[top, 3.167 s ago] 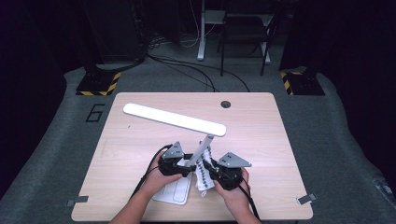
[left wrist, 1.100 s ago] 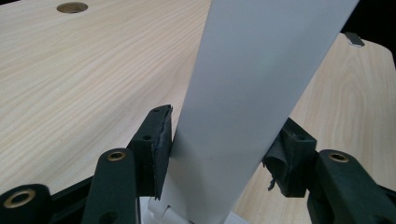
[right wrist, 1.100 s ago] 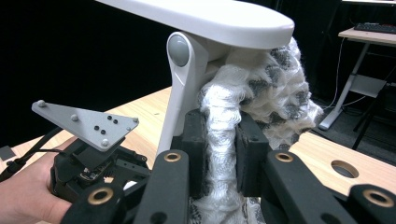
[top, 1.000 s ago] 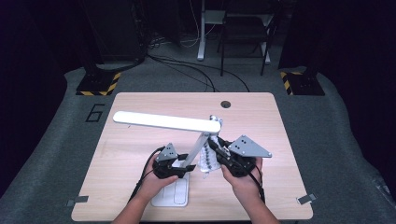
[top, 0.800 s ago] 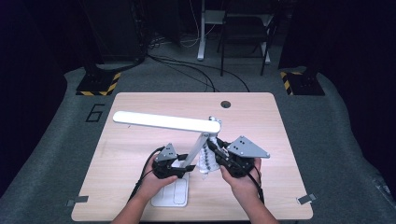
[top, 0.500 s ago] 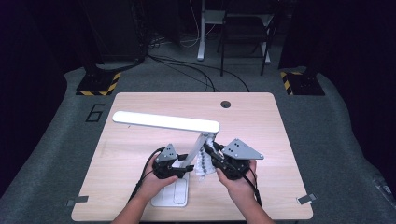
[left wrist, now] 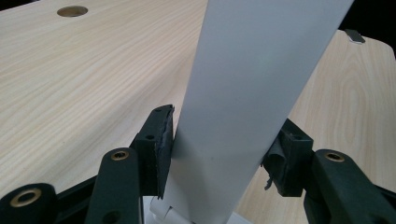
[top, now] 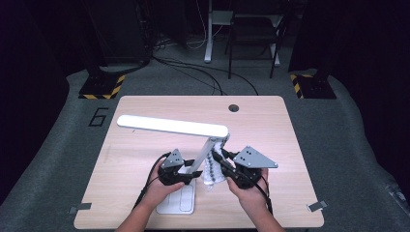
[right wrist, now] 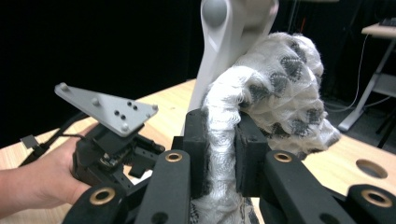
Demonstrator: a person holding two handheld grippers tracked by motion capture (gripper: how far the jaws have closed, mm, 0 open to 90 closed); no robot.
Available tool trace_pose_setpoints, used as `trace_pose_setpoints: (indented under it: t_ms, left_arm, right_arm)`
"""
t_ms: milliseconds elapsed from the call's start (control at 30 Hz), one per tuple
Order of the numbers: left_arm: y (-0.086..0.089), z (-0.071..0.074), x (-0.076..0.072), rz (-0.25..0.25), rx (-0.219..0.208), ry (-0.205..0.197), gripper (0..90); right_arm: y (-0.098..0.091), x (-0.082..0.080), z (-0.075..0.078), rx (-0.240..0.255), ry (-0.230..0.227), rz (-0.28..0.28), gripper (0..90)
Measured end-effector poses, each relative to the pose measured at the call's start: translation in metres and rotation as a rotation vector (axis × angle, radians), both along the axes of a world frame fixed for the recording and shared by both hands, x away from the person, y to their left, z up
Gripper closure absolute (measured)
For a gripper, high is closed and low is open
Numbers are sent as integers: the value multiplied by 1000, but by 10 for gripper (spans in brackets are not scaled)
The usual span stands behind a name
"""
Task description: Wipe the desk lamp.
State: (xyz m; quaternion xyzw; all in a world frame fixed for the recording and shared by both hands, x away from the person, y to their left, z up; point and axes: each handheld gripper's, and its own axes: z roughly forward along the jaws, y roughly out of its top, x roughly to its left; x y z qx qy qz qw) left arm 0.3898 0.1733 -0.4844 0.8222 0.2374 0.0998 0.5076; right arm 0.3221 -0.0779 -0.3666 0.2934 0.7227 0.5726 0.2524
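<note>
White plastic runs between the left tongs (top: 189,170): they are clamped on the lower part of the lamp post (left wrist: 243,107), one pad on each flat side, just above the base (top: 178,200) that sits on the worktop (top: 145,145) right under them. From this grip the post's long axis rises away and leans up toward the right tongs, ending at the hinge (right wrist: 215,11). There the lamp head (top: 171,125) takes over, a long bar lying about level above the worktop and pointing off to the left, well past the left tongs. The right tongs (top: 223,166) sit just beside the post, nearer the hinge than the left ones, closed tight on a bunched cloth (right wrist: 275,88) that presses against the upper post. My guess is the wipe must follow the post's slant.
</note>
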Motion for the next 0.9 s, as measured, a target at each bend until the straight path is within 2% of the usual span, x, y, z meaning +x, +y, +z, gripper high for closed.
trace_pose_setpoints:
  t_ms: [200,433,667,733,800,900]
  left_arm:
    - [-1,0,-1,11,2,-6,487]
    - [-1,-1,0,10,3,-2,487]
    - [-1,-1,0,7,6,-4,487]
    - [-1,-1,0,11,0,4,487]
    - [-1,-1,0,6,2,-4,487]
    - [-1,-2,0,9,-3,-1,487]
  right_arm:
    - [-4,-3,12,7,-34,2,777]
    - [-3,-2,10,-10,-44,8,777]
    - [2,-1,3,-32,-22,24,777]
    - [3,0,0,-39,-1,34,777]
    - [5,0,-4,-49,8,40,777]
    - [7,1,-10,-45,20,44,777]
